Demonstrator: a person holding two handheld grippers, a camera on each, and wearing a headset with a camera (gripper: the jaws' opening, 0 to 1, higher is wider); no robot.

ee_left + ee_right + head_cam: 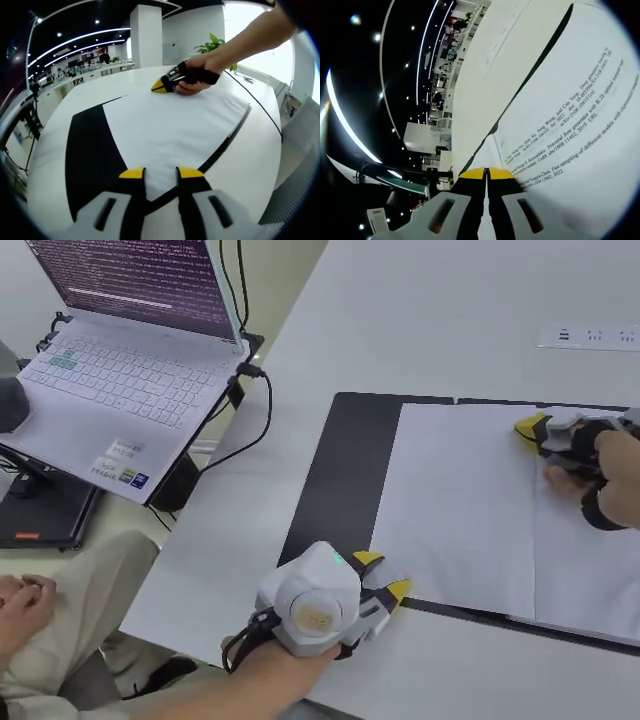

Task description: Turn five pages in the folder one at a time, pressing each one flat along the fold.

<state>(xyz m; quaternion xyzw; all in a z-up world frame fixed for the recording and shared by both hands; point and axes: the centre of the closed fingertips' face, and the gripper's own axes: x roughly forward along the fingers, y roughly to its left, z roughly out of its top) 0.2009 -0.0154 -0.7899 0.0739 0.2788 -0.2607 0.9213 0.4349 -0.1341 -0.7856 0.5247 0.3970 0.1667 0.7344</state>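
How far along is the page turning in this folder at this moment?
At least one page already lies flat on the left over the folder's black cover; the count cannot be told. In hand: the right hand-held gripper, shut, presses near the fold while the left hand-held gripper rests open at the bottom edge. Further turns seem left.

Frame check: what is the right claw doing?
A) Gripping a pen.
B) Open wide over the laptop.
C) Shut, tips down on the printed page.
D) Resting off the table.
C: the right claw shows its yellow tips meeting with no gap, against the printed page.
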